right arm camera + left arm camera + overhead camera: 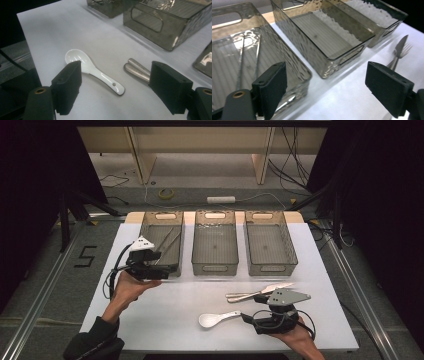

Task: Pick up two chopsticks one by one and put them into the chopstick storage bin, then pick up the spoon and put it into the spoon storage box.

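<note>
A white table [150, 320] stands on grey carpet floor [40, 285]. Left of the table, a black "5" [86, 256] is taped down. Beyond it run cables [120, 182], a yellow tape roll [166, 193], a white power strip [221, 199] and pale wooden legs [142, 160]. Black curtains [380, 195] flank it

Three bins stand in a row on the table [150, 320]. The left gripper [162, 267] hangs over the near end of the left bin [162, 242], holding nothing. The right gripper [248, 316] sits near right, between the white spoon [215, 319] and the cutlery [257, 292].
</note>
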Action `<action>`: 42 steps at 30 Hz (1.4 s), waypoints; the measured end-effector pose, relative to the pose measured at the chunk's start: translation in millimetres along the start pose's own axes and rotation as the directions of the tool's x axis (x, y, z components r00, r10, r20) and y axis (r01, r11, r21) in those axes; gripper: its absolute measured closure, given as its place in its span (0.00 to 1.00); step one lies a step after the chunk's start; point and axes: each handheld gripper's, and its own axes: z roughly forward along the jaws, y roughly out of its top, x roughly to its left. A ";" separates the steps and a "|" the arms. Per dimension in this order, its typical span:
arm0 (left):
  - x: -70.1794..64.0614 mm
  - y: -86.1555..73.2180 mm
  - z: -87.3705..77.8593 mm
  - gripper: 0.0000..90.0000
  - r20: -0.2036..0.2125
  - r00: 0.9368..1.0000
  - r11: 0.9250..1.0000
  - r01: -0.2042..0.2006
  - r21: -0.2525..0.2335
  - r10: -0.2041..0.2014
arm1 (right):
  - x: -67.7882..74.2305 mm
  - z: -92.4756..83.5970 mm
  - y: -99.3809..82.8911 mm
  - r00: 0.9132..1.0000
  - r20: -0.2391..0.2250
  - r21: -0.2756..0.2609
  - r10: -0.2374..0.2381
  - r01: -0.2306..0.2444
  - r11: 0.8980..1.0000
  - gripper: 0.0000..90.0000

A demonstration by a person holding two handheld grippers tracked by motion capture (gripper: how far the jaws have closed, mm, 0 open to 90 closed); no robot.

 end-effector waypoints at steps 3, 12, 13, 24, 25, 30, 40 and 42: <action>-4.4 -7.3 -1.5 0.19 0.001 1.000 1.000 -0.005 -0.028 0.005 | 1.6 4.7 3.8 1.000 -0.020 0.013 -0.018 0.018 1.000 0.30; -12.7 -27.9 -6.0 0.19 0.016 1.000 0.998 -0.010 -0.058 0.011 | 8.3 21.7 13.4 0.995 -0.045 0.066 -0.085 0.088 0.994 0.30; -13.6 -29.3 -7.4 0.19 0.017 1.000 0.998 -0.012 -0.065 0.013 | 8.4 23.0 13.7 0.995 -0.048 0.071 -0.089 0.092 0.993 0.30; -24.8 -39.6 -15.3 0.18 0.038 0.999 0.996 -0.007 -0.091 0.011 | 9.1 38.7 18.5 0.990 -0.080 0.130 -0.114 0.124 0.984 0.30; -25.7 -40.8 -15.1 0.18 0.039 0.999 0.996 -0.009 -0.092 0.012 | 9.2 40.0 18.6 0.990 -0.083 0.135 -0.115 0.126 0.983 0.30; -30.7 -44.4 -15.6 0.17 0.037 0.999 0.995 -0.020 -0.097 0.024 | 10.3 45.6 19.3 0.988 -0.092 0.162 -0.127 0.141 0.977 0.29; -35.4 -51.4 -19.1 0.16 0.031 0.999 0.993 -0.034 -0.113 0.038 | 11.8 54.8 21.2 0.982 -0.108 0.208 -0.158 0.178 0.962 0.29; -35.4 -52.0 -19.6 0.16 0.028 0.999 0.993 -0.029 -0.117 0.033 | 11.6 56.2 21.5 0.981 -0.111 0.212 -0.161 0.182 0.960 0.29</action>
